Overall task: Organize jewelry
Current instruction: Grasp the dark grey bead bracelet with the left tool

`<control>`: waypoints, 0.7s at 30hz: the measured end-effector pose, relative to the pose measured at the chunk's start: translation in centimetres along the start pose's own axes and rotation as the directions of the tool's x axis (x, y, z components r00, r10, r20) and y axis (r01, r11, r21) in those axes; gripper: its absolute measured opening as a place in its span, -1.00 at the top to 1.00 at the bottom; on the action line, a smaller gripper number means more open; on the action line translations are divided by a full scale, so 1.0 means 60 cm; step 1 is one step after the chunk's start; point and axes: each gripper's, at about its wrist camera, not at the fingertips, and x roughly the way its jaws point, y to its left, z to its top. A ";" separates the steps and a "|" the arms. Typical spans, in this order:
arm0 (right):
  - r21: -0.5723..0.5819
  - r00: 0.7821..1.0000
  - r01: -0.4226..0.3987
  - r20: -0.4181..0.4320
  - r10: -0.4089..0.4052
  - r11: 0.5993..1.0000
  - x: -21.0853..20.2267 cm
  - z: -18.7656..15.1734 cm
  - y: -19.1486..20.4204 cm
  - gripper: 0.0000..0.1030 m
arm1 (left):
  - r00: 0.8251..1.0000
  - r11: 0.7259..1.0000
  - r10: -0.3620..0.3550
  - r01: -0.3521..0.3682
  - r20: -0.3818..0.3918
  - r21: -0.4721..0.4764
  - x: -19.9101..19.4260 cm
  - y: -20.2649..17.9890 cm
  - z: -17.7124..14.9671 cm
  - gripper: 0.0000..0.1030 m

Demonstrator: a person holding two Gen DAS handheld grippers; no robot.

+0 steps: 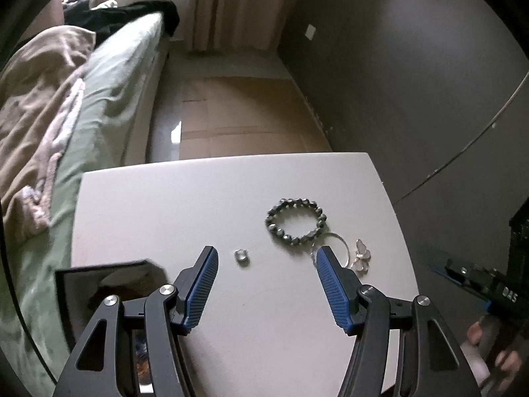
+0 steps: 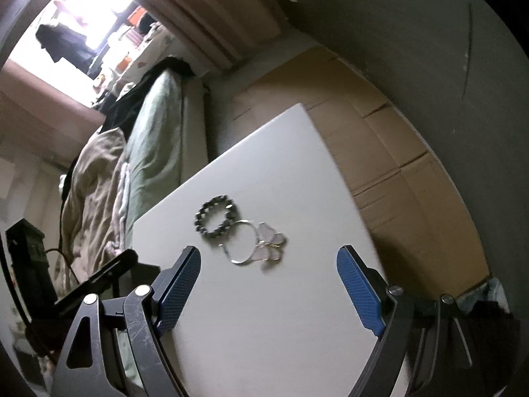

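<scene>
On the white table [image 1: 172,205] lie a dark beaded bracelet [image 1: 295,220], a thin silver hoop [image 1: 340,241], a pale butterfly-shaped piece [image 1: 361,255] and a small silver ring [image 1: 241,255]. My left gripper [image 1: 266,254] is open just above the table, the ring between its fingertips and the hoop at its right finger. A black jewelry box [image 1: 109,284] stands open at its left. My right gripper [image 2: 268,258] is open and empty above the table [image 2: 281,314], with the bracelet [image 2: 216,218], hoop [image 2: 239,243] and butterfly piece [image 2: 271,241] just ahead of it.
A bed with a green sheet [image 1: 109,99] and a beige blanket [image 1: 36,106] runs along the table's left side. Flattened cardboard [image 1: 238,115] covers the floor beyond the table. A dark wall [image 1: 396,66] is at the right.
</scene>
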 end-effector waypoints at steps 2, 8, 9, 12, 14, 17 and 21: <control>0.014 1.000 0.005 -0.002 -0.005 1.000 0.000 0.003 -0.009 -0.65 | 1.000 1.000 0.008 -0.008 -0.002 0.014 0.016 -0.011 0.007 -0.21; 0.042 1.000 0.012 -0.019 -0.011 0.999 0.005 0.010 -0.025 -0.65 | 0.998 0.998 0.042 -0.039 -0.056 0.043 0.082 -0.031 0.020 0.05; 0.046 1.000 0.010 -0.025 -0.009 0.999 0.007 0.010 -0.027 -0.65 | 0.996 0.997 0.058 -0.055 -0.061 0.050 0.090 -0.033 0.021 0.07; 0.055 1.000 0.012 -0.027 -0.011 0.998 0.008 0.013 -0.031 -0.65 | 0.993 0.994 0.091 -0.087 -0.079 0.061 0.117 -0.036 0.025 0.23; 0.054 1.000 0.012 -0.026 -0.011 0.998 0.008 0.015 -0.031 -0.65 | 0.992 0.995 0.088 -0.084 -0.093 0.050 0.131 -0.035 0.026 0.23; 0.058 1.000 0.015 -0.024 -0.014 0.998 0.008 0.016 -0.032 -0.65 | 0.989 0.993 0.108 -0.104 -0.098 0.047 0.149 -0.034 0.027 0.24; 0.059 0.999 0.027 -0.030 -0.025 0.998 0.013 0.015 -0.032 -0.65 | 0.987 0.990 0.136 -0.134 -0.080 0.035 0.159 -0.033 0.024 0.45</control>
